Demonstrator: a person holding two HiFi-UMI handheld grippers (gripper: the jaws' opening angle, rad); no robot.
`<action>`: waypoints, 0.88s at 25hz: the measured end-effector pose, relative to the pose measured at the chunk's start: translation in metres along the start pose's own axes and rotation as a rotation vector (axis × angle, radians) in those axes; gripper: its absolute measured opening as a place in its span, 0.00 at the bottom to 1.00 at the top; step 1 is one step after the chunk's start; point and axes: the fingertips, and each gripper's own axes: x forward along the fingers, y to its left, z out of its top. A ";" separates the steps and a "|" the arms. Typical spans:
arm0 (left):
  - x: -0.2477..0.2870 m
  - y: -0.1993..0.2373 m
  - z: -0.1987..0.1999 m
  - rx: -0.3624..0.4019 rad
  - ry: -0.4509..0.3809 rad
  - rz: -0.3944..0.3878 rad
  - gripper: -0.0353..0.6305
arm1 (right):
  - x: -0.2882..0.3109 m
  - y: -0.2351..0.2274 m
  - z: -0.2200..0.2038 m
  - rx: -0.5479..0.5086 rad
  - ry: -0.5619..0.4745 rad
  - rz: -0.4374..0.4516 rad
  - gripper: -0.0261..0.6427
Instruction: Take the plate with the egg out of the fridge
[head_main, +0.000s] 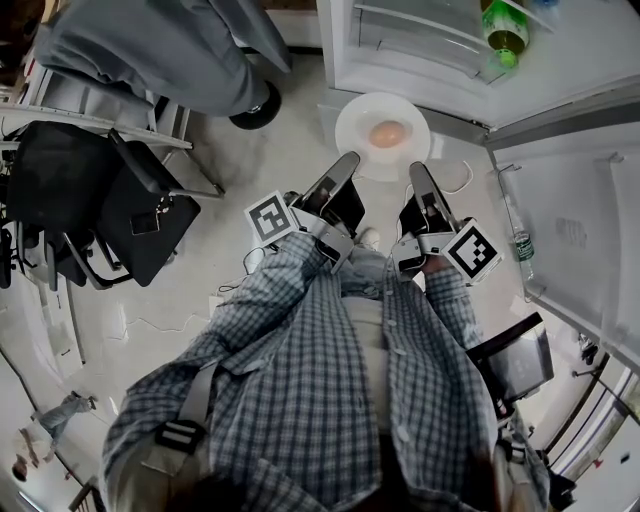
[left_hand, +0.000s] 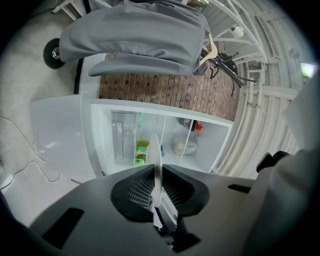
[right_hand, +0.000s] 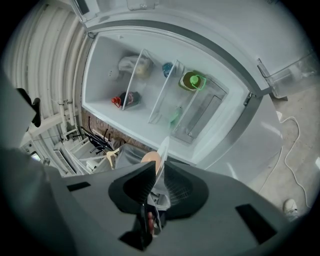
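- Floor (head_main: 290, 150): pale and speckled. A white cable (head_main: 458, 180) lay in loops on it beside the fridge. A black chair (head_main: 140, 215) and a black wheel (head_main: 257, 110) stood on it off to the left.
- Fridge shelves (right_hand: 161, 95): clear panels inside the open white fridge (head_main: 420, 50). Among them rested a green bottle (right_hand: 192, 80), a small blue item (right_hand: 167, 67), a pale bundle (right_hand: 132, 65) and a dark, red-capped item (right_hand: 125, 99).
- Fridge door (head_main: 570, 210): swung wide, with a clear bottle (head_main: 518, 245) standing in its rack.
- Plate (head_main: 352, 120): white and round, above the floor and in front of the fridge. A brown egg (head_main: 388, 133) lay at its centre.
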 end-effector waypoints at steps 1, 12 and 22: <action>0.000 0.000 -0.001 0.003 0.000 0.000 0.13 | -0.001 0.000 0.000 0.002 0.000 0.004 0.13; 0.007 -0.004 -0.007 0.016 -0.013 -0.014 0.13 | -0.004 0.001 0.011 -0.016 -0.002 0.027 0.13; 0.014 -0.002 -0.012 0.008 -0.011 -0.014 0.13 | -0.007 -0.001 0.020 -0.022 -0.009 0.031 0.13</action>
